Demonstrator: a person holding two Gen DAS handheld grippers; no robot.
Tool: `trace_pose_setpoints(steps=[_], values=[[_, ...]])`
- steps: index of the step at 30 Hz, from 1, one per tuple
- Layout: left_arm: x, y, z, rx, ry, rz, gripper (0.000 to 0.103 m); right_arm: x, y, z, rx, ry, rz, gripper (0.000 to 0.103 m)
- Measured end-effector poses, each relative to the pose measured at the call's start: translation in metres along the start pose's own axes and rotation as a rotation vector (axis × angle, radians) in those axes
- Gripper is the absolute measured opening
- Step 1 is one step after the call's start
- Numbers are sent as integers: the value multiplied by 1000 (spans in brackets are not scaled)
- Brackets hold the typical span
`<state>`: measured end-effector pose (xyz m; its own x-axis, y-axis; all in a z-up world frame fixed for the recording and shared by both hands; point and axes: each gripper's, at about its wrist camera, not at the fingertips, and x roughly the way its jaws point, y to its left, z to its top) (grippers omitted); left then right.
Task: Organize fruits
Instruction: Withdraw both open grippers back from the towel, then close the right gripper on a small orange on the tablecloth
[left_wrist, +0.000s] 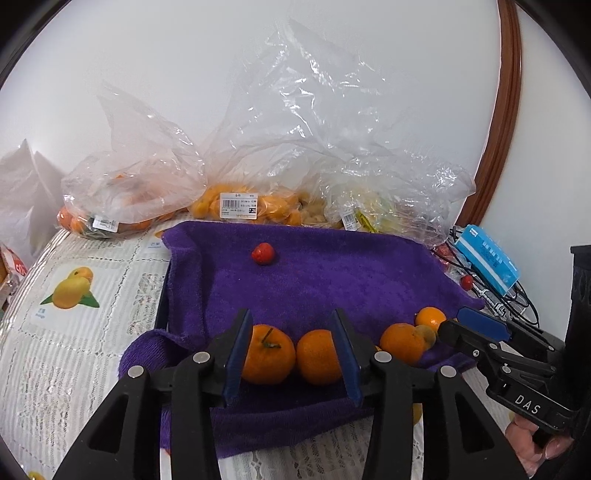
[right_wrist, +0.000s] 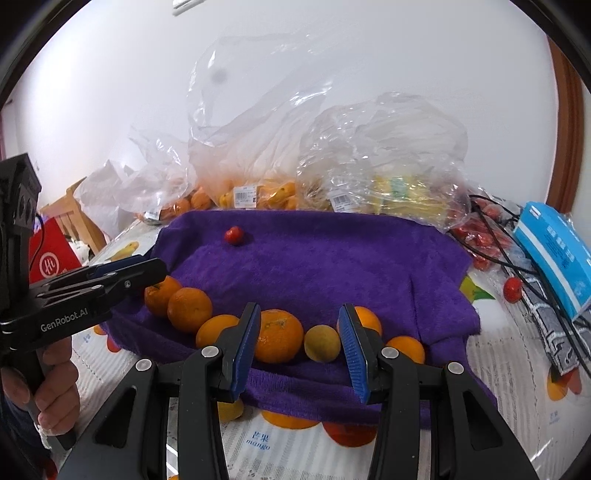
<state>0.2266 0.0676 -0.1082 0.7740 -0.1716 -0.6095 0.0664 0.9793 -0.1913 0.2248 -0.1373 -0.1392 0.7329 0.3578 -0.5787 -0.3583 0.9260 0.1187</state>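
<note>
A purple towel (left_wrist: 314, 280) (right_wrist: 325, 266) lies on the table. Several oranges sit in a row along its near edge. My left gripper (left_wrist: 291, 354) is open, with two oranges (left_wrist: 267, 354) (left_wrist: 319, 356) between its blue pads, not pressed. My right gripper (right_wrist: 301, 349) is open around an orange (right_wrist: 279, 336) and a small yellow-green fruit (right_wrist: 322, 343). In the left wrist view the right gripper (left_wrist: 480, 328) stands beside more oranges (left_wrist: 402, 341). A small red fruit (left_wrist: 263, 253) (right_wrist: 235, 235) lies alone at the far part of the towel.
Clear plastic bags of oranges (left_wrist: 240, 205) and yellow fruit (right_wrist: 399, 192) stand behind the towel against the wall. A blue box (right_wrist: 557, 251), black cables and red fruits (right_wrist: 513, 288) lie at the right. A red box (right_wrist: 51, 254) stands at the left.
</note>
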Motion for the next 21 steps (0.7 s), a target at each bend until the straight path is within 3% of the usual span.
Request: trace_pose_setpoints(steps=[11, 21], values=[[-29, 10, -24, -31, 3, 22, 47, -31, 3, -28, 58, 16, -9, 45], [-48, 20, -46, -56, 27, 27, 52, -55, 24, -59, 86, 85, 48, 48]])
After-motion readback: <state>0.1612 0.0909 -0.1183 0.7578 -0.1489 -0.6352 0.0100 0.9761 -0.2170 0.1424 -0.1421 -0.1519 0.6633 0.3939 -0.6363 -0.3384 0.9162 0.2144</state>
